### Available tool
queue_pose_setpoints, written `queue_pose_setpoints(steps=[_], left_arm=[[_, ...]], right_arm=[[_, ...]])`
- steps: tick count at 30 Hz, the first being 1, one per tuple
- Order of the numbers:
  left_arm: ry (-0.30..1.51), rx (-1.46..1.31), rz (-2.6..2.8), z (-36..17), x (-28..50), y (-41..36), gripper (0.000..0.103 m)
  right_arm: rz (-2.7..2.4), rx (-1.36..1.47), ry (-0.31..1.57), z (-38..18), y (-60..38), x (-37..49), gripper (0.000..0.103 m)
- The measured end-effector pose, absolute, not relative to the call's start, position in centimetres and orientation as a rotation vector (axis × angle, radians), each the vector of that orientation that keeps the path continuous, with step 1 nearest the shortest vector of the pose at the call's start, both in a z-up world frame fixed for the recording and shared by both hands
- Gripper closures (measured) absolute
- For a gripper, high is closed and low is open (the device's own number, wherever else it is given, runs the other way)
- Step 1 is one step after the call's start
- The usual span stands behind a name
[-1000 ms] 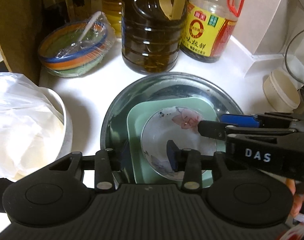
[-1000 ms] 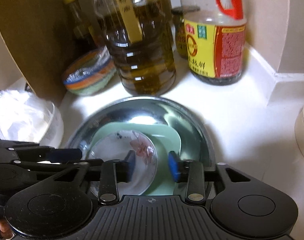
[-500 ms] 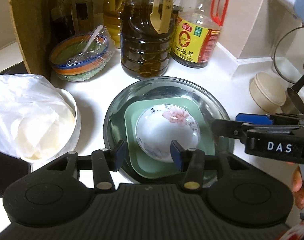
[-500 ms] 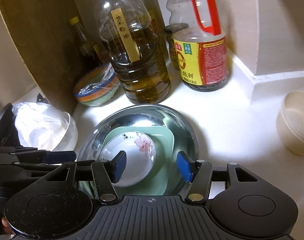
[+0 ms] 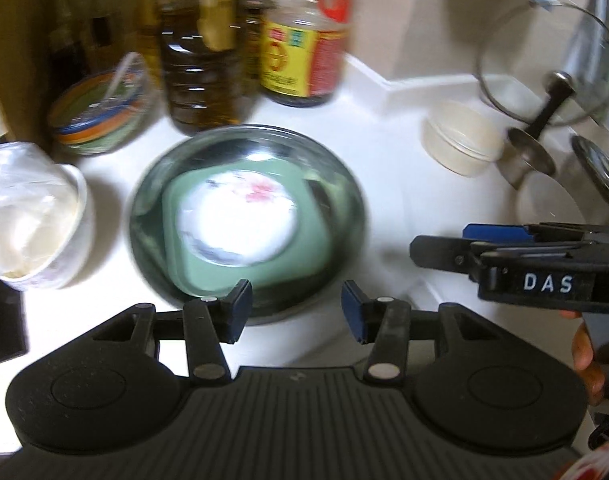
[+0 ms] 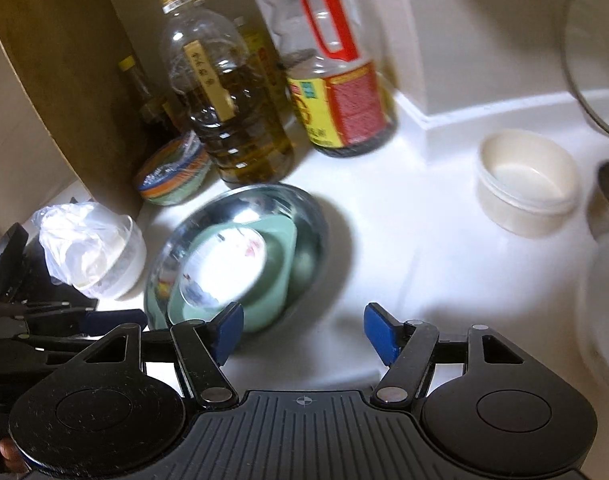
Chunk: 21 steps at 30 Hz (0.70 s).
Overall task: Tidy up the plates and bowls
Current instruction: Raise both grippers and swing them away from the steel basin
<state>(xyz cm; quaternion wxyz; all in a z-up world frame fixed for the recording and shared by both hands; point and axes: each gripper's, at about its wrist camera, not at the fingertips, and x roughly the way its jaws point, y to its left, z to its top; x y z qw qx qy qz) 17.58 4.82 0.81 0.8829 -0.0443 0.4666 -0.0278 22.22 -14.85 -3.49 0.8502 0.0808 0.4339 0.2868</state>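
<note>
Left wrist view: the left gripper (image 5: 292, 306) stands spread and empty at lower centre. Mid-frame, the floral bowl (image 5: 236, 224) nests in the green square plate (image 5: 312, 252) inside the steel basin (image 5: 344, 200), probably to save counter.

Right wrist view: the right gripper (image 6: 302, 334), jaws just opening, holds nothing. Bare white counter (image 6: 404, 248) lies right of the basin; bottles crowd the upper left.

Both fisheye cameras ride just behind their grippers and look steeply down and forward across a white counter (image 5: 384, 152). The left wrist view sits near the steel bowl (image 5: 344, 184), almost centred on it. The right wrist view stands further right, with that bowl lower left. Both share the bowl, the oil bottle (image 6: 232, 120), the red-handled sauce bottle (image 6: 340, 92) and the cream container (image 6: 528, 184).
</note>
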Motion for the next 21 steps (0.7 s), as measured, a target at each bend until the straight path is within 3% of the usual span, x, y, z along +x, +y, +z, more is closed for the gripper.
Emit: queue_pose_setpoints(steps=[21], left_arm=[[0.989, 0.056, -0.363, 0.0, 18.6, -7.2, 0.057]], right_arm=[[0.291, 0.287, 0.931, -4.3, -27.5, 16.3, 0.036]])
